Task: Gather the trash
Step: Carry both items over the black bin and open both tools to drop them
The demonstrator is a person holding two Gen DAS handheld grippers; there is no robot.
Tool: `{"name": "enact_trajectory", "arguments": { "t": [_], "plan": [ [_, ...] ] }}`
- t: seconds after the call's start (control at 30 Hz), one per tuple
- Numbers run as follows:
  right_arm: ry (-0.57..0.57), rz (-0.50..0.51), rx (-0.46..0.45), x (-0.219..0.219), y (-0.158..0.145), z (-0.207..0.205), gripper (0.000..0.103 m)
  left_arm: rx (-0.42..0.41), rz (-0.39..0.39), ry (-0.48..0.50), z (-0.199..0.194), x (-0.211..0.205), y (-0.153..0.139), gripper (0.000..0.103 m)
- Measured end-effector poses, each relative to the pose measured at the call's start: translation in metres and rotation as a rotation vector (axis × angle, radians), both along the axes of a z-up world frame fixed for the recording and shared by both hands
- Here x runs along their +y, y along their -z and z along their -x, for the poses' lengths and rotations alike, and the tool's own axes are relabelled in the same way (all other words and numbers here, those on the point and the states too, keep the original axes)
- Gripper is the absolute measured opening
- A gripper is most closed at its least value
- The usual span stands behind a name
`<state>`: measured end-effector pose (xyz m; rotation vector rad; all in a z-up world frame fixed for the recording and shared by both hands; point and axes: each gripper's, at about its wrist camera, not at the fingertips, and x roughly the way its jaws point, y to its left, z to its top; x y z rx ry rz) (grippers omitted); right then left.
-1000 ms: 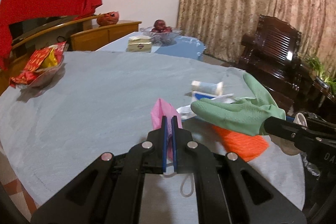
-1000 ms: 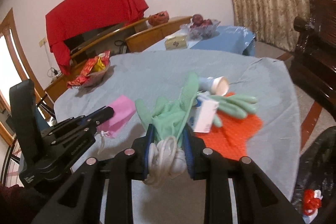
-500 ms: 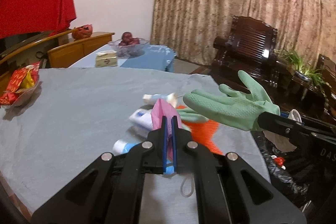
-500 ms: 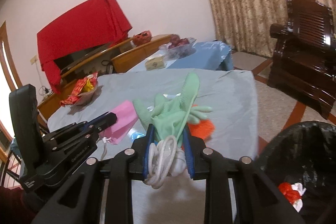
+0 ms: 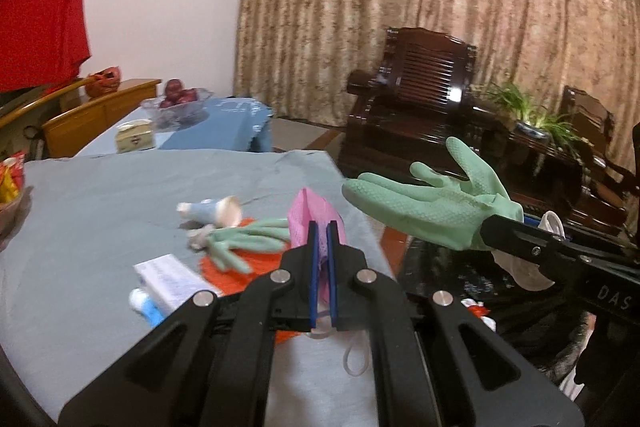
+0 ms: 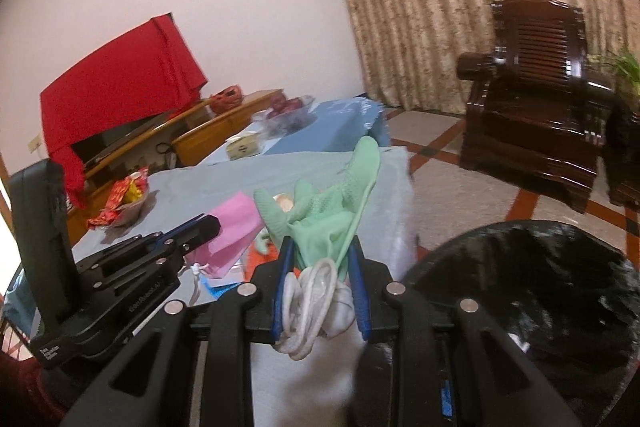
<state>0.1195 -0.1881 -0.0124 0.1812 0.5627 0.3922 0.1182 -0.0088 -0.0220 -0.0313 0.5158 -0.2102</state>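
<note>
Carry-to-bin step: the left claw [image 5: 323,239] is clamped tight on the pink pouch [image 5: 316,217], and the right claw [image 6: 320,259] grips a green glove [image 6: 336,205] (bunched cuff). Next, I judge, both release over the black bin bag [image 6: 532,291] beside the desk [image 5: 100,195].

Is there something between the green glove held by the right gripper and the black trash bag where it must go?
Nothing visible blocks it. The right gripper holds the green glove beside the table edge, and the black trash bag lies open just to its right, with only floor between.
</note>
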Motion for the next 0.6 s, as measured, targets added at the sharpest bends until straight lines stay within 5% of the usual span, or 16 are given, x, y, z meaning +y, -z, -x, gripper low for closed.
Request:
{"name": "enact_trajectory", "arguments": {
  "t": [0.6],
  "plan": [
    [0.248, 0.041, 0.032, -0.113, 0.014, 0.032, 0.027, 0.015, 0.011, 0.223, -0.012, -0.114, 0.020, 0.004]
  ]
}}
